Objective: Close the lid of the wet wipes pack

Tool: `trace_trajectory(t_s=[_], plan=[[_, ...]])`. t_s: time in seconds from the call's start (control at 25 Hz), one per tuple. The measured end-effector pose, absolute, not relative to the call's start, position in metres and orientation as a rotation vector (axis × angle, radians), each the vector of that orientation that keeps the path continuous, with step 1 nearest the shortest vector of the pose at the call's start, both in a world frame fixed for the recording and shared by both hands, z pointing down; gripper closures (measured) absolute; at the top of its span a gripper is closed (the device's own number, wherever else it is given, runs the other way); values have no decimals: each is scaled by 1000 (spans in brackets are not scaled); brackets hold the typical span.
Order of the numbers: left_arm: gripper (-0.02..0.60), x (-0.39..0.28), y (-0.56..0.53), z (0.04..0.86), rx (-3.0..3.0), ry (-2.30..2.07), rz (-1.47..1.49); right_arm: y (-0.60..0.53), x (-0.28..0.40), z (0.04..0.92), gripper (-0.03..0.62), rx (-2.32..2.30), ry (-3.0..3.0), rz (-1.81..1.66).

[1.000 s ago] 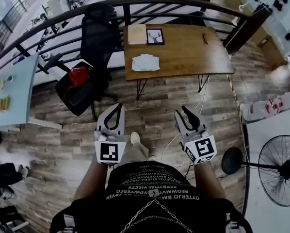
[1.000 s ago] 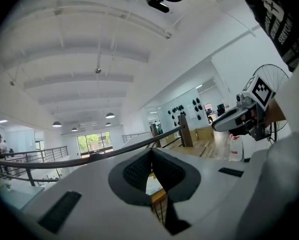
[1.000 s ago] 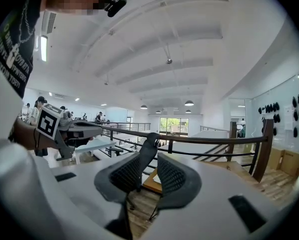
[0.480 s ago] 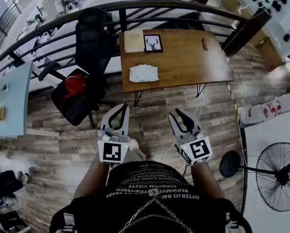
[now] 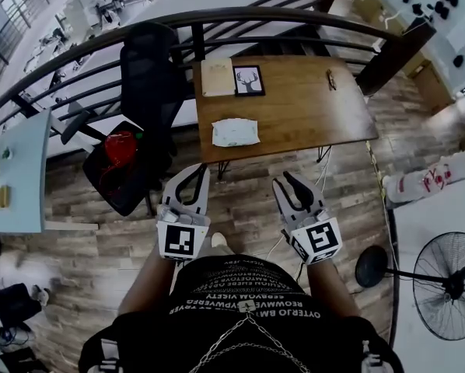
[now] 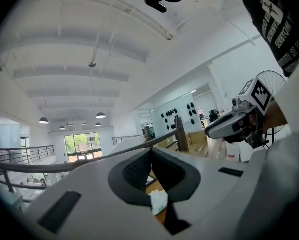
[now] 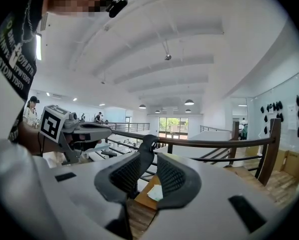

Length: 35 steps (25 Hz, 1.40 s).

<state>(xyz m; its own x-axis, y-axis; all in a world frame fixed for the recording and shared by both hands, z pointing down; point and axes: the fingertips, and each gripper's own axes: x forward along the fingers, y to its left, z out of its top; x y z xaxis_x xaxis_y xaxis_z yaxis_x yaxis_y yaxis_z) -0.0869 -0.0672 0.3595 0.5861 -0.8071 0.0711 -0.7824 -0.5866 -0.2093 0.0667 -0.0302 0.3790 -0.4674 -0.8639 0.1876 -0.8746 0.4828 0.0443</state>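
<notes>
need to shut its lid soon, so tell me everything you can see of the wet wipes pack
The wet wipes pack is a pale, soft-looking rectangular pouch lying flat on the wooden table, close to the edge nearest the person. Only the table touches it. It shows too small to tell whether its lid is open.

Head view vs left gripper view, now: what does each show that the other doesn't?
Head view only: the full top of the wooden table, with the framed deer picture and the tan notebook on it, plus the black office chair.
Left gripper view only: the ceiling lamps, the far windows and the head camera seen from below.
Both: the wet wipes pack lying on the table, the left gripper, the right gripper and the railing. Neither gripper holds anything, and both are well short of the pack.
</notes>
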Motion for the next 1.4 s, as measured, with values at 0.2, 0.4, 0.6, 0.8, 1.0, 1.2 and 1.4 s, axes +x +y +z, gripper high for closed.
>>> trace_trajectory(t_s=[0.2,0.4,0.6,0.8,1.0,1.2,1.4], plan=[[555,-97,-90,351,-2646,1310,-198,-50,55,377,494,1531,-2540,106],[555,-108,-107,349,-2648,1294,-186,-63,46,374,494,1562,-2522,104],[554,-114,-109,354,-2673,1268,-180,-65,41,371,494,1588,-2504,75],[555,-116,-112,358,-2696,1263,-165,-62,39,376,494,1599,-2472,99],[555,-113,-107,362,-2717,1248,-176,-57,45,378,494,1616,-2445,121],[554,-116,-107,373,-2729,1278,-207,-60,40,385,494,1571,-2463,146],[555,-117,-116,376,-2714,1317,-236,-76,38,387,494,1535,-2506,145]])
